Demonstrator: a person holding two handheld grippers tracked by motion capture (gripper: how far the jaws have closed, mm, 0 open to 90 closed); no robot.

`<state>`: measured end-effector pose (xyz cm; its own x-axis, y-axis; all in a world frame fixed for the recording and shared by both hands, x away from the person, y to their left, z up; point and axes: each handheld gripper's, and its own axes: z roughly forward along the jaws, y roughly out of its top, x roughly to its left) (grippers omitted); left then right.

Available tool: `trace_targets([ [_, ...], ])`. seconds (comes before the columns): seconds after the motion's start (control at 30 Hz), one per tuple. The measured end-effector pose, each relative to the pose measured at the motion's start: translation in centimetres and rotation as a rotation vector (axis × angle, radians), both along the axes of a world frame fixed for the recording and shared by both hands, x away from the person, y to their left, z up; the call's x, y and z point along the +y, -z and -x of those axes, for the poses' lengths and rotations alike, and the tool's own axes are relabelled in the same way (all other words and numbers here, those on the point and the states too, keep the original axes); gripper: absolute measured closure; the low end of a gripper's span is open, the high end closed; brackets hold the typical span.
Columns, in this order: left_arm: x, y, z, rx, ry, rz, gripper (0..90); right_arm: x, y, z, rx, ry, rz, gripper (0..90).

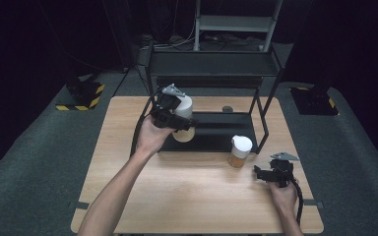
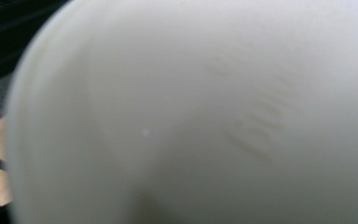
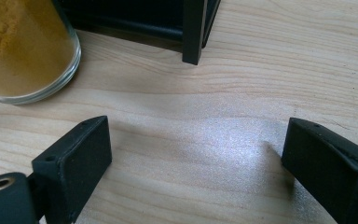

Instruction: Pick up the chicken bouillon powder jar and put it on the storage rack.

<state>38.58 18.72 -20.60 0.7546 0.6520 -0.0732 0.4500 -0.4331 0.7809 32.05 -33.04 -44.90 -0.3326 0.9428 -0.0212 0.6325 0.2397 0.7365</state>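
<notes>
A jar with a white lid (image 1: 186,107) and pale contents hangs over the left end of the black rack's lower shelf (image 1: 216,133). My left gripper (image 1: 183,123) is shut on it from the left. The white lid (image 2: 191,116) sits blurred and very close in the left gripper view. A second white-lidded jar (image 1: 239,151) of yellow-orange powder stands on the wooden table (image 1: 187,196) in front of the rack's right leg. My right gripper (image 1: 259,173) rests low to its right, open, and points left. Between its jaws (image 3: 196,154) lies bare wood, with that jar's glass base (image 3: 18,51) at the upper left.
The black two-level rack (image 1: 211,64) stands at the table's far side; its front right leg (image 3: 193,32) is near the right gripper. A small dark round object (image 1: 227,109) lies behind the lower shelf. Open tabletop stretches across the near half.
</notes>
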Motion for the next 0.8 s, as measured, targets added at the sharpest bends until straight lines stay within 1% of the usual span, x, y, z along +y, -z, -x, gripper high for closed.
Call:
trace_targets([
  [0.03,-0.2,-0.6,-0.2,0.0,0.001,-0.007,33.0,0.0,0.0,0.0,0.0,0.0,0.0,7.4],
  [0.23,-0.7,-3.1,-1.3,-0.001,0.002,-0.014,33.1,0.0,0.0,0.0,0.0,0.0,0.0,7.4],
  [0.4,-1.3,-5.7,-2.2,-0.008,-0.003,-0.032,33.2,0.0,0.0,0.0,0.001,0.001,-0.001,7.4],
  [0.43,-1.5,-6.5,-2.4,-0.012,-0.007,-0.039,33.2,0.0,0.0,0.0,0.0,0.001,-0.001,7.4],
  [0.6,-1.8,-8.5,-3.1,-0.014,-0.02,-0.034,33.3,0.0,0.0,0.0,0.0,0.001,-0.001,7.4],
  [0.63,-1.9,-9.1,-3.3,-0.011,-0.026,-0.033,33.3,0.0,0.0,0.0,0.0,0.001,-0.001,7.4],
  [0.8,-2.3,-11.0,-4.3,-0.01,-0.04,-0.026,33.4,0.0,0.0,0.0,0.0,0.001,-0.001,7.4],
])
